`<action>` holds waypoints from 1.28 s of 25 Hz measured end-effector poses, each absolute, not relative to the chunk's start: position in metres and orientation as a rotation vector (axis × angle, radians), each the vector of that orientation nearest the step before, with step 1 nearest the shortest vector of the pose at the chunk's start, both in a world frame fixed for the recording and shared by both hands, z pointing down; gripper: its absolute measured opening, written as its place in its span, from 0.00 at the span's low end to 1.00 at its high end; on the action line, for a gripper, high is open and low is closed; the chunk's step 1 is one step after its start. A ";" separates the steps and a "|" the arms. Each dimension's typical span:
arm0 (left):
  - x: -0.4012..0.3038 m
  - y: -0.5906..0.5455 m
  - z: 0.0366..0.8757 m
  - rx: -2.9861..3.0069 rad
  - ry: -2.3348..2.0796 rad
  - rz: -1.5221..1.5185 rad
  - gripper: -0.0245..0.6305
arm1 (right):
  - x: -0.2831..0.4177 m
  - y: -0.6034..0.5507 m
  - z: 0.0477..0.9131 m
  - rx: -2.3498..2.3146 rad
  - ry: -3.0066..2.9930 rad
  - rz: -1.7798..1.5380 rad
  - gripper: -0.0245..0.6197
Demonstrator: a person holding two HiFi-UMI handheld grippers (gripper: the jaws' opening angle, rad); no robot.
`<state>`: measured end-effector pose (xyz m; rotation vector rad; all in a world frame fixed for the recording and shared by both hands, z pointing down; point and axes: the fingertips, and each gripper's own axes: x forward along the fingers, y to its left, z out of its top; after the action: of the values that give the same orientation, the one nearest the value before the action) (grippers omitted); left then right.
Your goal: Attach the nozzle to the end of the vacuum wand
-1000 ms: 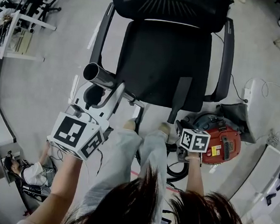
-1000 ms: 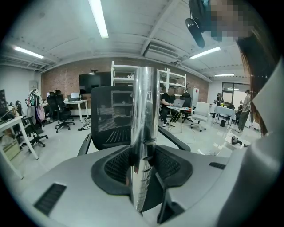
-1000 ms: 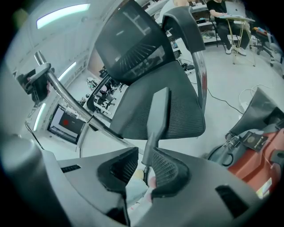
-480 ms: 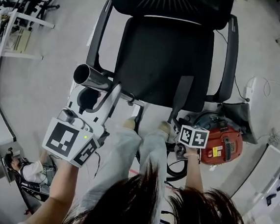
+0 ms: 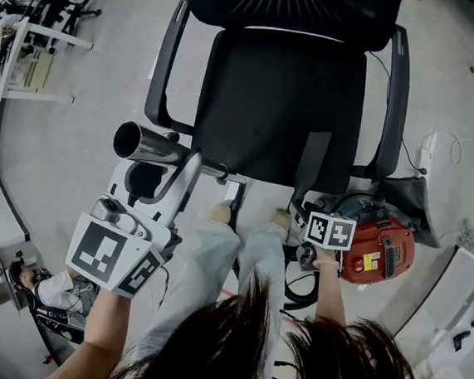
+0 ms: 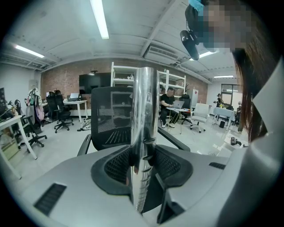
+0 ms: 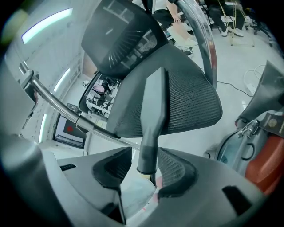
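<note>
Office floor and a black chair fill our head view. Our left claw pinches the wand, lower left. Our right claw is opening around the nozzle, centre-right. We judge the joining not yet begun.

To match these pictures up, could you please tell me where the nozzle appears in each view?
Head view: nozzle just right of centre, lying against the black office chair.
Left gripper view: not in it; only the vacuum wand.
Right gripper view: centre, pointing up.
Shared landmark: that chair.
</note>
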<state>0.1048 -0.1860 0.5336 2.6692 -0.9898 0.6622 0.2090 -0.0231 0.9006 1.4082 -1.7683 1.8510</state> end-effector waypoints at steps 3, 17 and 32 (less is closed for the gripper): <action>0.105 -0.186 0.535 2.669 -0.986 0.664 0.27 | 0.209 -0.027 0.907 1.408 -1.771 1.866 0.31; 0.115 -0.191 0.529 2.672 -0.954 0.563 0.27 | 0.198 -0.038 0.929 1.316 -1.786 1.973 0.31; 0.105 -0.194 0.536 2.660 -0.968 0.638 0.27 | 0.189 -0.048 0.937 1.303 -1.766 2.145 0.31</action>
<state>0.1049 -0.1945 0.5362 2.6602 -0.9685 0.6385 0.1887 -0.0480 0.9366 1.3030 -1.7661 2.1448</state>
